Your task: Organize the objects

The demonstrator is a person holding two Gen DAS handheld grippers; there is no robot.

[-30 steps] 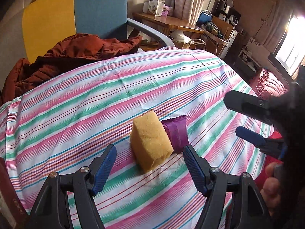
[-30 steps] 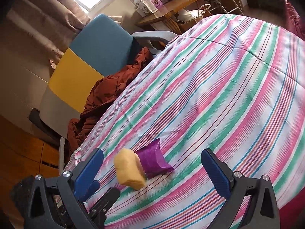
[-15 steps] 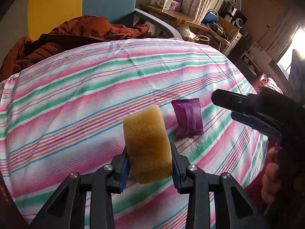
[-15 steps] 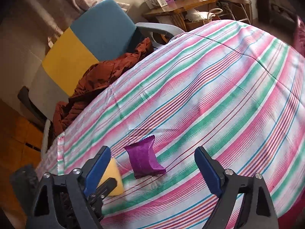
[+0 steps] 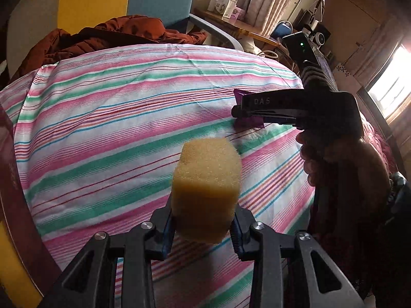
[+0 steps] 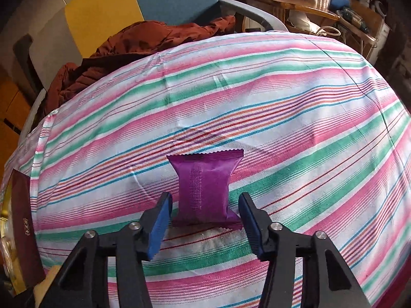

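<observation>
Since the earlier frames, your left gripper (image 5: 203, 227) has closed on the sponge (image 5: 206, 190) and carried it away from the packet (image 6: 204, 188), which then lay touching it; your right gripper (image 6: 205, 218) has swung over and straddles that packet. Left view: the sponge, yellow and blocky, is clamped at its lower end between both pads and stands up from them, clear of the striped cloth (image 5: 115, 118). The right gripper (image 5: 246, 111) enters from the right, held in your hand (image 5: 334, 159), its tip over the purple packet (image 5: 250, 122). Right view: the packet lies flat on the cloth (image 6: 295, 118), seam up, between the two blue pads (image 6: 160, 220). Those jaws have just been closing, yet a narrow gap shows on each side, so the pads do not press the packet. Behind the cloth a rust-brown jacket (image 6: 143, 43) is heaped on a blue and yellow chair (image 6: 138, 2). At the left edge stands a dark red box (image 6: 24, 228).
</observation>
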